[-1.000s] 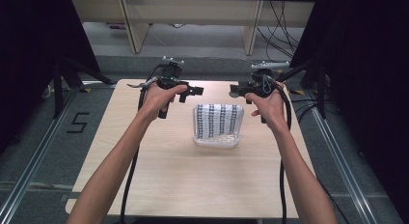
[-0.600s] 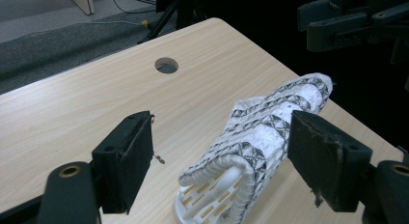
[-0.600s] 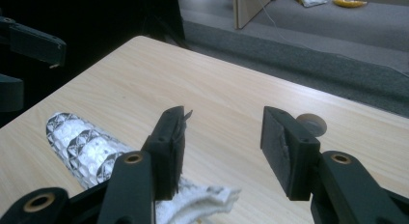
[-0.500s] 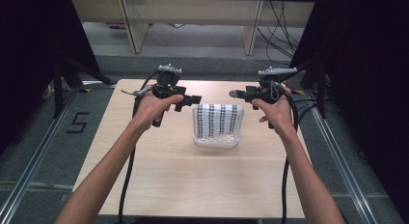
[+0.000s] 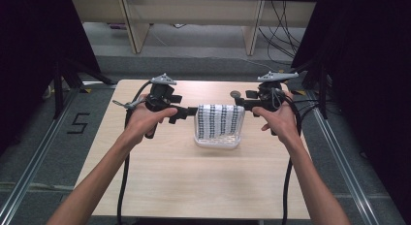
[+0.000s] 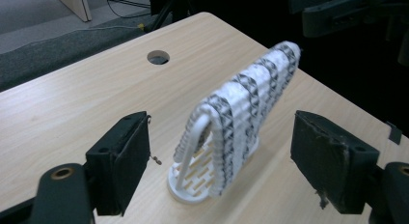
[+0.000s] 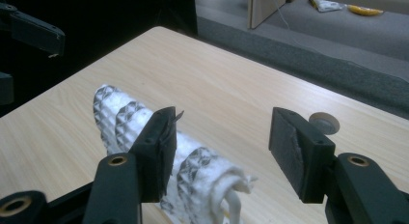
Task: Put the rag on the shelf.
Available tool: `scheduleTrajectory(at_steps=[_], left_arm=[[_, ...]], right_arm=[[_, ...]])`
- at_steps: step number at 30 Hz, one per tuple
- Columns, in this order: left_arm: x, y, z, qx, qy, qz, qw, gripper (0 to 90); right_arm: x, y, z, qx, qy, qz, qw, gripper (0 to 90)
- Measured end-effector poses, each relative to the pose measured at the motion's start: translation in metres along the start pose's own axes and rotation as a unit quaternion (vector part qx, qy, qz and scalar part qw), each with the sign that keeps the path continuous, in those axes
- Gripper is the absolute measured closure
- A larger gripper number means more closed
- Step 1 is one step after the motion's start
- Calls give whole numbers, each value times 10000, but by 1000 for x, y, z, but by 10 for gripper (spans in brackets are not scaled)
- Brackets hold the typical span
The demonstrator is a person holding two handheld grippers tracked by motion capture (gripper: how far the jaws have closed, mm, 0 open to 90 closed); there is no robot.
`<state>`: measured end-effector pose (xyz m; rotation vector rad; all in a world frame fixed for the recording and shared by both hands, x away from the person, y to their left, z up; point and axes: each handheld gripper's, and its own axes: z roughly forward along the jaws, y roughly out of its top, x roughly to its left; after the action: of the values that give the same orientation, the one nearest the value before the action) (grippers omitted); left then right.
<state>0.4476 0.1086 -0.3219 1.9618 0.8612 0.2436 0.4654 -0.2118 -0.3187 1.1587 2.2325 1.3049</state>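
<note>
Cloth [image 5: 220,119] is draped over a white rack [image 5: 217,140] near the bench's [image 5: 194,186] far edge. Left gripper [image 5: 191,110] and right gripper [image 5: 241,104] flank it, fingers wide; nothing is grasped yet.

White cloth [image 5: 219,119] with dark grey triangle-pattern stripes, on white plastic rack [image 6: 193,151]. Light wood-grain table [image 5: 194,181]. Black grippers, left [image 5: 190,110], right [image 5: 236,103]. Grey floor [image 5: 29,137].
</note>
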Motion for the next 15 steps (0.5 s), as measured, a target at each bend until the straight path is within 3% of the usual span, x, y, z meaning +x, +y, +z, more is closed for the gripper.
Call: scheduleTrajectory(at_steps=[2, 7, 9, 10, 11, 15], left_arm=[[-4, -4, -3, -40, -29, 35, 10000, 208], [-11, -12, -10, -74, -78, 123, 9999, 207], [-13, -16, -12, -72, -99, 145, 9998, 206], [-14, -18, -14, -61, -116, 170, 9998, 206], [-15, -20, -15, -73, -99, 195, 9997, 206], [-17, -26, -21, -180, -116, 183, 9996, 206]], right_arm=[[0, -1, 0, -35, 11, -148, 9999, 433], [7, -4, -2, 35, -52, -235, 9997, 417], [10, -5, -2, -11, 27, -178, 9998, 414], [10, -5, -3, -12, 27, -292, 9996, 411], [12, -5, -4, 2, 20, -244, 9997, 406], [16, -6, -4, -46, 72, -416, 9991, 376]])
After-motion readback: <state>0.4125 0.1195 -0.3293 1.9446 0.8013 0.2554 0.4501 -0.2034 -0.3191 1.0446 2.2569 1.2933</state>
